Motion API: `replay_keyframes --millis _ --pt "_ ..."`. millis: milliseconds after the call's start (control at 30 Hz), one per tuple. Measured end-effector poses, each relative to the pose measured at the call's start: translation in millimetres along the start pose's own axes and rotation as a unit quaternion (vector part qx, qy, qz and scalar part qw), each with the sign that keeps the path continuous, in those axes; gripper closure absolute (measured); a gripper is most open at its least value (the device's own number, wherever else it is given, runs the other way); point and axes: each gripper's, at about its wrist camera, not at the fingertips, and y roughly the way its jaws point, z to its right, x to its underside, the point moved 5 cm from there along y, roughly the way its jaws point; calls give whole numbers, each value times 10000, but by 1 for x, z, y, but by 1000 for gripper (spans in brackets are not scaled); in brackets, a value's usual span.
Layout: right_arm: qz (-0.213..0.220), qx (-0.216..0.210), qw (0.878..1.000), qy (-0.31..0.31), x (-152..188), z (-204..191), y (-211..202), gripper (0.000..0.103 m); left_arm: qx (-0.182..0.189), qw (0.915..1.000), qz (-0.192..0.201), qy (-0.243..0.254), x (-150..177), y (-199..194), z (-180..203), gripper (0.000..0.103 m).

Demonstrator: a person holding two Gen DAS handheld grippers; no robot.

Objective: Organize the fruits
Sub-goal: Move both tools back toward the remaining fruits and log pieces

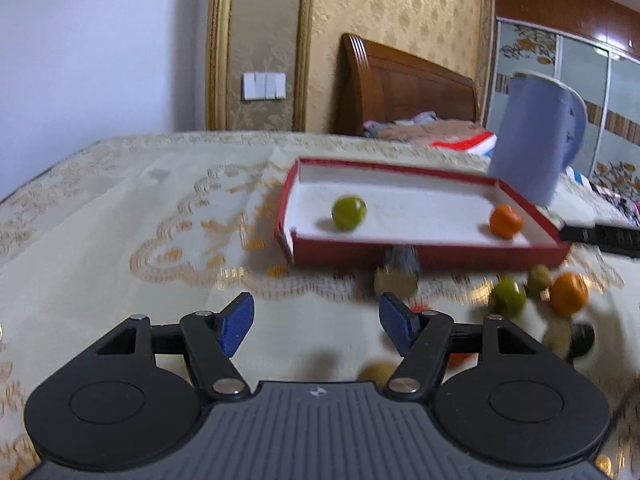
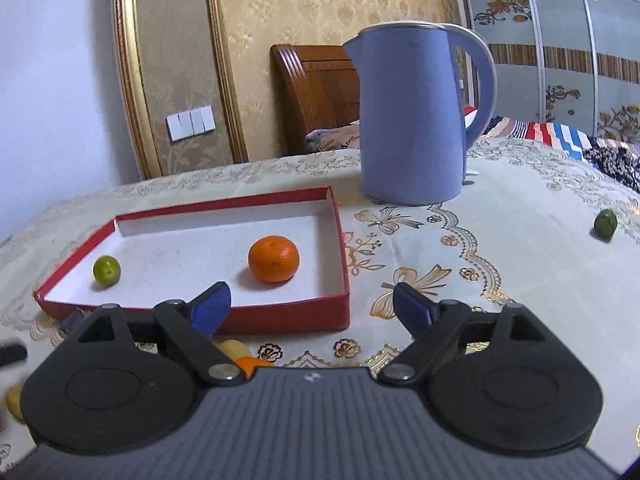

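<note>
Meanwhile, both the left gripper [image 1: 316, 326] and right gripper [image 2: 312, 308] are spread wide, grasping nothing. Mid-frame, the red tray [image 2: 346, 304] contains a tangerine [image 2: 273, 259] and a green citrus [image 2: 106, 270].

Left wrist view: sits low over the tablecloth [image 1: 120, 208], looking forward between its own spread fingers; blurred. The red tray [image 1: 424, 250] lies ahead and to the right, the blue kettle [image 1: 536, 140] far right.
Right wrist view: also low, facing forward, close to the red tray [image 2: 296, 316], which fills the near left; the blue kettle [image 2: 408, 120] stands just behind it, centre.
Shared: tray, kettle, the orange [image 1: 506, 221] [image 2: 273, 259] and green fruit [image 1: 349, 213] [image 2: 107, 271] in the tray, headboard and wall switches.
</note>
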Motion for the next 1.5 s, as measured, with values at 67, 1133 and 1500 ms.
replay_keyframes --millis 67,1133,1500 --pt "-33 23 10000 4 1 0 1 16 96 9999 -132 -18 5 0 1 34" --pt "-254 -249 9992 191 14 6 -14 14 295 9969 -511 518 19 0 23 29" --pt "-401 -482 9978 227 39 16 -39 12 297 9967 -595 472 20 3 22 29"
